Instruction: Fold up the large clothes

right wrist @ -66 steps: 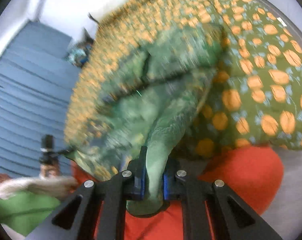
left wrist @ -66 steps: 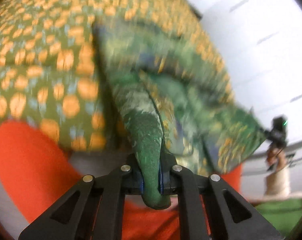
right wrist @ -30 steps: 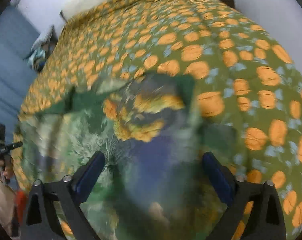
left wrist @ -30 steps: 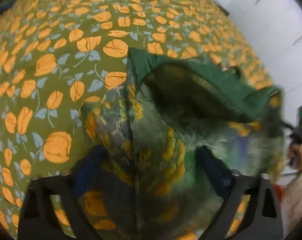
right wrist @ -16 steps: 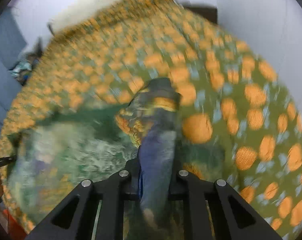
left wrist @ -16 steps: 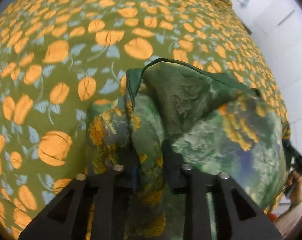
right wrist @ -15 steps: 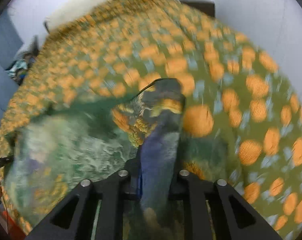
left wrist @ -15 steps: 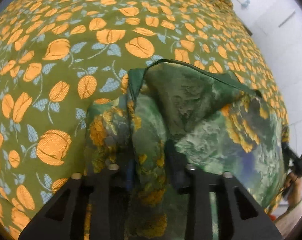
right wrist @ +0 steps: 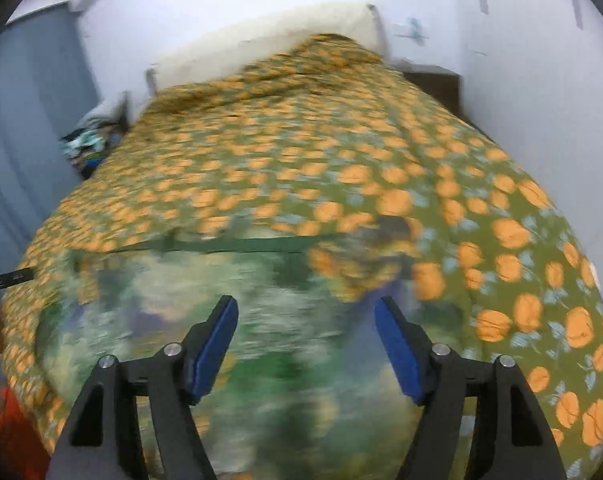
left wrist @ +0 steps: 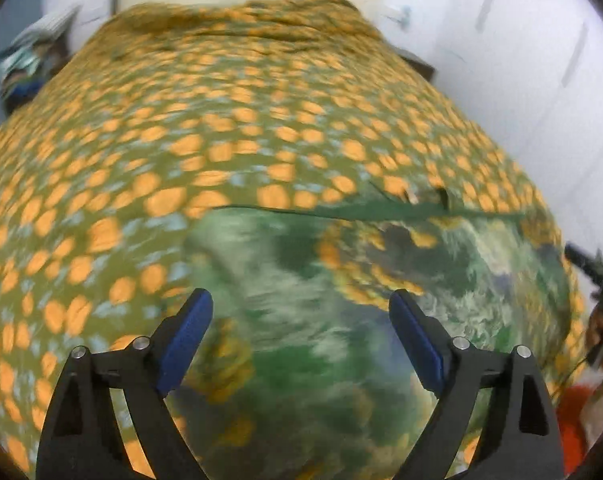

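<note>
A green garment with white, yellow and blue print lies spread on the bed, its far edge a straight dark green hem. It also shows in the right wrist view. My left gripper is open and empty above the garment's near left part. My right gripper is open and empty above its near right part. Both views are motion-blurred.
The bed is covered by an olive bedspread with orange flowers, also in the right wrist view. A white headboard and white wall lie behind. A pile of clothes sits at the far left. Something orange is near the bed's front corner.
Both grippers were shut on the garment half a second ago; now both are open and drawn back and up. The garment lies flatter and wider on the bed.
</note>
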Motion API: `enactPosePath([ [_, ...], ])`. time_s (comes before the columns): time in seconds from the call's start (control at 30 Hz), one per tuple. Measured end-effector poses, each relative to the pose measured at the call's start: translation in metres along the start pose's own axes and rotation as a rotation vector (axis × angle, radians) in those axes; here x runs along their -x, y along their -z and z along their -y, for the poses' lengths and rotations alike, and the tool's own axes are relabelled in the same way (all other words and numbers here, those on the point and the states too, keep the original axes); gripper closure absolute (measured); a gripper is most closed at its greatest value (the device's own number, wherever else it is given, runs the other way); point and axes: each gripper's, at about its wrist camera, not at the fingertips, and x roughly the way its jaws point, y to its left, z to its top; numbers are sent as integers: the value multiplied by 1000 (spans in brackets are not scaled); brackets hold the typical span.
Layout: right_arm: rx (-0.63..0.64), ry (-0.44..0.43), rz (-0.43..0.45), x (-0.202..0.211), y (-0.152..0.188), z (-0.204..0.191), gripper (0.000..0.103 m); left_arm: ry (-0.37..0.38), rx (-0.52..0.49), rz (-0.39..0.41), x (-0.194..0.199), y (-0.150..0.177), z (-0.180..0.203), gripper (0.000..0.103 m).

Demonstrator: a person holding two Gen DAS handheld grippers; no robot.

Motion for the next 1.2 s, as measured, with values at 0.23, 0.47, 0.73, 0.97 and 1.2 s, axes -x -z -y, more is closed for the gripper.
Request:
enactPosePath([
  [0.23,15,-21,-78,-46,12,-4,31,-108,179,-2,-70,-2,-28,13],
  [0.47,-120,-69,-68,-84,32,50,31,-150,157,24,-99,20,-38,13],
  [0.73,-126,-93,-22,-90,42,53,31,-128,162,21,-94,17,-38,13],
  [0.97,-71,5,16,-46,28,31,29,-36,-31,118,-7,2,21,5],
  [1.2,-123,-131,126,39,40,0,26,50,-148,35,-44,-23,119,5],
])
